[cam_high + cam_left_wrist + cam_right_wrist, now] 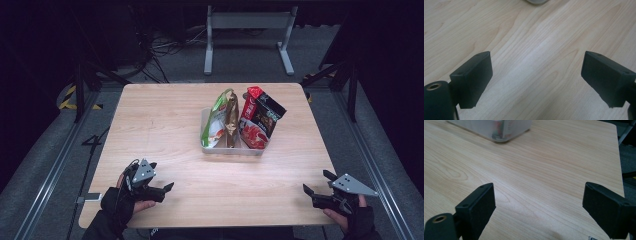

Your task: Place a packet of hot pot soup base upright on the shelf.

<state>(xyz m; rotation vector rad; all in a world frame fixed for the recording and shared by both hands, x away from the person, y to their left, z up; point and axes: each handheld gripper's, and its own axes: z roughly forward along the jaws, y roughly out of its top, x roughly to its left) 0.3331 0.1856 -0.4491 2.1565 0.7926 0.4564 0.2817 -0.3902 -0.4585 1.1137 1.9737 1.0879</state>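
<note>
Wooden table (165, 125), light grain, rectangular; taken as the landmark for all entries. Clear plastic bin (207, 146), standing right of the table's centre and toward its far half, holding three snack packets on edge: a green-and-white bag (216, 120) at the bin's left, a slim gold packet (231, 117) just beside it in the middle, and a red-and-black bag (259, 122) at the bin's right, leaning outward over the rim. Left gripper (161, 180), held in a gloved hand at the table's near left corner, jaws spread wide with bare tabletop between them and nothing in their grasp; it sits well apart from the bin. In the left gripper view the same left gripper (536, 75) shows both black jaws far apart over plain wood, with a sliver of the bin's base (537, 1) at the top edge. Right gripper (316, 182), held at the table's near right corner, jaws likewise gaping and empty, also well apart from the bin. In the right gripper view the right gripper (537, 205) shows its jaws wide over the wood, the bin's corner (499, 130) lying ahead toward the upper left.
</note>
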